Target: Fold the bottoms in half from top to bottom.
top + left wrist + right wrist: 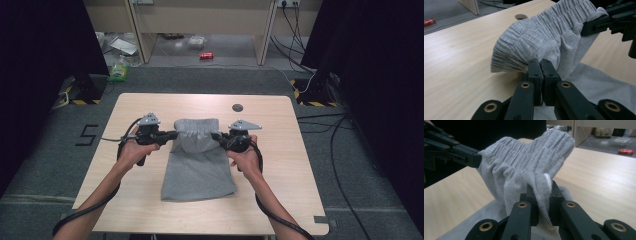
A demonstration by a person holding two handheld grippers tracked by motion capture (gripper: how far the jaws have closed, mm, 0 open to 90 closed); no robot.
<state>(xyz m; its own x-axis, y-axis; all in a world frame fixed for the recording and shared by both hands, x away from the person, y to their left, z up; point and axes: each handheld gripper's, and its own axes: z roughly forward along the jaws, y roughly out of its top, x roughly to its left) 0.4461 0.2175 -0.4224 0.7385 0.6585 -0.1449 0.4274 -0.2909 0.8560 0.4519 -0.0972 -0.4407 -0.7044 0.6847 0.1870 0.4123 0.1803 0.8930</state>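
Pale wooden table (280,165): grey elastic-waist cotton shorts (199,172) lie mid-table, waistband end lifted and folded toward the person. Left gripper (174,134) and right gripper (214,135) each clamped on a waistband side. Keep both level, lay the band down square, then let go.

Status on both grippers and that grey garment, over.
Left gripper shut on grey garment, right gripper shut on it too. Gathered waistband lifted between them, rest lying on table. Nothing in the way.
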